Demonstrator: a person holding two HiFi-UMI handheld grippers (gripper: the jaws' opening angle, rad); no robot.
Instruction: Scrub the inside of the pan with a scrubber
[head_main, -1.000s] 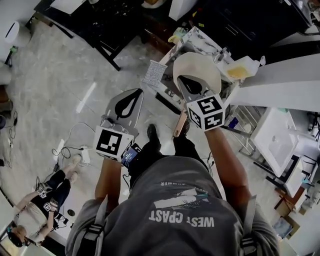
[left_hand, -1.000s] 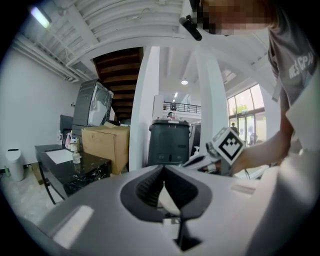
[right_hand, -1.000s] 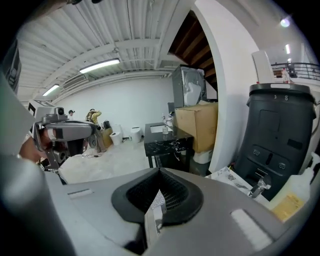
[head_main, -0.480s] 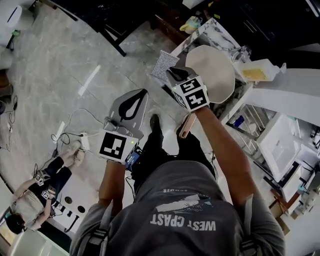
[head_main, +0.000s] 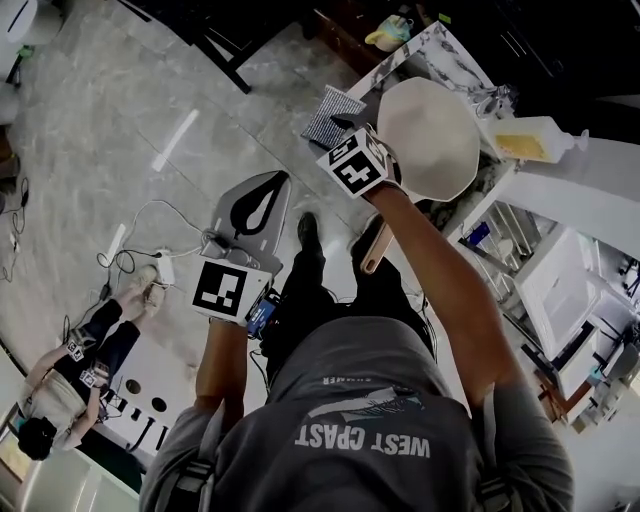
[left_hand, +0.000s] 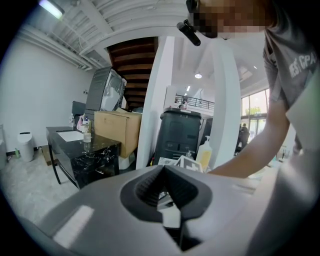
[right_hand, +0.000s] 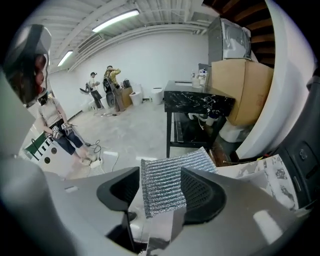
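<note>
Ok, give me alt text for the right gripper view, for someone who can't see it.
The jaws of the right gripper, which have just been opening, stand apart with a silver mesh scrubber between them, not gripped. Beyond lie a pale floor, a black marble-topped table and a cardboard box, with people standing far off.

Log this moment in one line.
right gripper: jaws just opening, scrubber between them | left gripper: jaws shut, empty | pan: on counter
</note>
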